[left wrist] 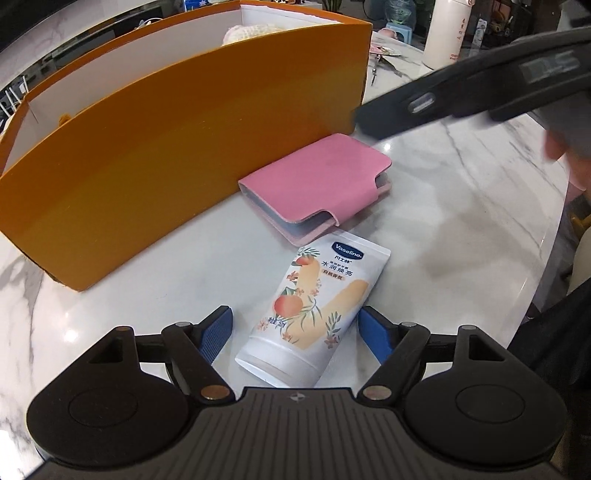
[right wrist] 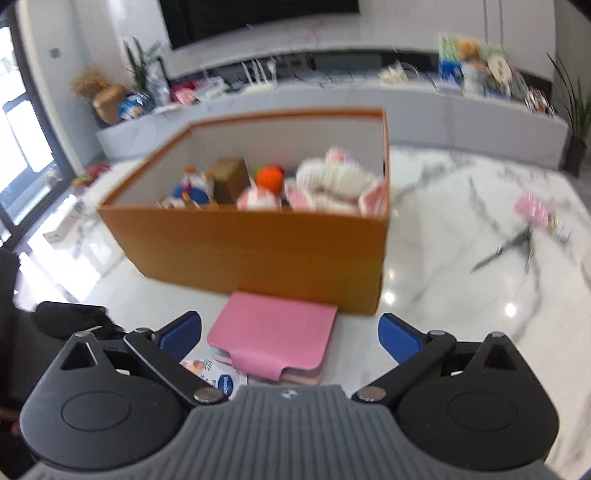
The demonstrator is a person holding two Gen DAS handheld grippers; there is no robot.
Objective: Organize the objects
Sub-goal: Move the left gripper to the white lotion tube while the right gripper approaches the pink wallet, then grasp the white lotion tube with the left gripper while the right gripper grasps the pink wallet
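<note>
A white Vaseline tube (left wrist: 306,314) with a peach print lies on the marble table, between the blue pads of my open left gripper (left wrist: 295,328). A pink wallet (left wrist: 317,184) lies just beyond it, against the orange box (left wrist: 177,155). In the right wrist view my right gripper (right wrist: 290,336) is open above the pink wallet (right wrist: 273,332), with the tube's end (right wrist: 218,376) at the lower left. The orange box (right wrist: 258,243) holds several soft toys. The right gripper's body also shows in the left wrist view (left wrist: 480,88), upper right.
Scissors (right wrist: 506,251) and a pink packet (right wrist: 539,214) lie on the marble table (right wrist: 461,221) right of the box. A white bottle (left wrist: 447,33) stands at the far right. The table edge curves along the right side (left wrist: 546,236).
</note>
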